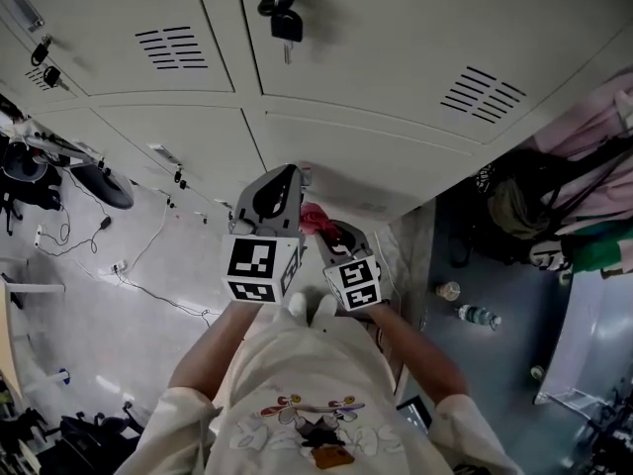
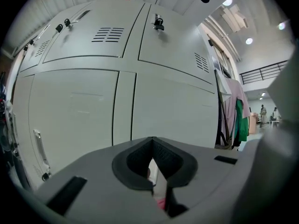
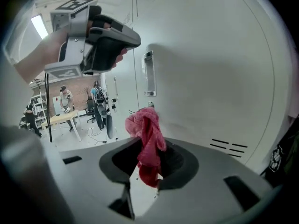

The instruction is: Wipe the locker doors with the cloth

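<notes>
Right claw [image 3: 145,171] pinches pink cloth [image 3: 149,133] beside grey lockers [image 3: 211,73].

Nubbly cloth [image 3: 148,133], matt metal locker doors [image 1: 396,52]

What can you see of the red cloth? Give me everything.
The cloth is a pinkish-red fabric that looks fuzzy, like terry. It is bunched and twisted into a crumpled wad, not spread flat. The right gripper has its jaws shut on the cloth's lower part. The upper bunch sticks out past the jaws and flops slightly left, in front of the pale grey locker door. Whether it touches the door cannot be told. In the head view only a small red patch of it shows.
</notes>
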